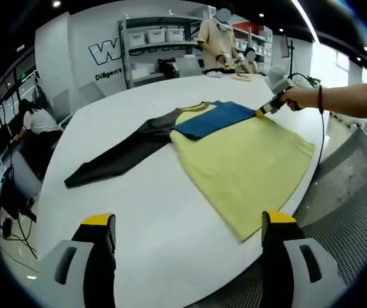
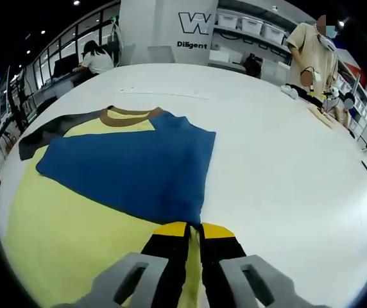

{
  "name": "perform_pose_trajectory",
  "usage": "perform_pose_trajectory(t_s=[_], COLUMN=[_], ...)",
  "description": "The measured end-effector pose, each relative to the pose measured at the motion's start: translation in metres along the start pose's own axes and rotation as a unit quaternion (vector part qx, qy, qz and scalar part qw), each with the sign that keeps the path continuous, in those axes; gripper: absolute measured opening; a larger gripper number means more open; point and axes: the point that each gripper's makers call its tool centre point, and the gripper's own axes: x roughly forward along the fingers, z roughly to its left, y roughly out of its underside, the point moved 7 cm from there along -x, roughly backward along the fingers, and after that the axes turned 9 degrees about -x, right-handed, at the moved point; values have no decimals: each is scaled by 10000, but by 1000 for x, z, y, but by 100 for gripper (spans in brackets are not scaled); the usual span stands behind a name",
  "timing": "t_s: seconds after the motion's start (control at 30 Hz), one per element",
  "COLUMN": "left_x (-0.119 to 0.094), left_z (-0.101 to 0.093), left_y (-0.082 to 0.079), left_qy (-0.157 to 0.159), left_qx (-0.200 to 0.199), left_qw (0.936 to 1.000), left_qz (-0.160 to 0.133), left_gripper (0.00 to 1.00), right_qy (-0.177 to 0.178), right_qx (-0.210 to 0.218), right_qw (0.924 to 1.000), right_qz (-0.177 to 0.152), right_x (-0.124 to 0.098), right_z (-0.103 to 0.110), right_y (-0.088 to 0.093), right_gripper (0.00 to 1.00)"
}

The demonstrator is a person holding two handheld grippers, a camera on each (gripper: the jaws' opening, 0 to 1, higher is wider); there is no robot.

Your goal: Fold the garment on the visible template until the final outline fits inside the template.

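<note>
A yellow long-sleeved garment (image 1: 247, 167) lies flat on the white table (image 1: 151, 250), its brown collar (image 2: 129, 115) pointing away. Its blue sleeve (image 2: 132, 167) is folded across the chest. The dark grey sleeve (image 1: 119, 157) stretches out straight to the left. My right gripper (image 2: 194, 230), held by a hand (image 1: 299, 97), rests low at the blue sleeve's end, jaws closed with fabric pinched between them. From the left gripper view it sits at the garment's far right edge (image 1: 262, 112). My left gripper (image 1: 190, 221) hovers open over bare table, short of the hem.
The table's curved edge runs close by the garment's right side, with a grey mesh chair (image 1: 344, 205) just past it. A person (image 1: 219, 38) stands at the far end by small items and shelves (image 1: 158, 38). Another person (image 1: 36, 122) sits to the left.
</note>
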Motion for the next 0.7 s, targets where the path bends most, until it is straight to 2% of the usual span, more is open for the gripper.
perform_pose_trajectory(t_s=[0.03,0.1,0.17,0.23,0.33,0.37,0.47,0.7], left_x=[0,0,0,0,0,0,0,0], left_z=[0,0,1,1,1,0,0,-2], left_y=[0,0,0,0,0,0,0,-1], left_qy=[7,7,-13,-1,35,49,63,93], left_qx=[-8,-9,-23,-57,-70,-64,-42,-16], left_qw=[10000,10000,10000,10000,10000,10000,10000,10000], left_qz=[-4,-4,7,13,-10,-3,27,-25], left_gripper=[93,93,93,92,93,93,92,93], right_qy=[-25,-24,-49,-152,-315,-338,-438,-613], right_qx=[131,177,452,464,632,759,801,530], right_qw=[9998,9996,9975,9965,9934,9916,9897,9888], right_qz=[-170,-230,-549,-672,-900,-991,-1106,-1255], right_x=[0,-4,-8,-13,-19,-21,-26,-36], right_z=[0,-2,-2,-1,2,3,5,17], right_y=[-1,0,-4,-5,-9,-11,-13,-20], right_gripper=[3,8,16,23,37,45,63,88])
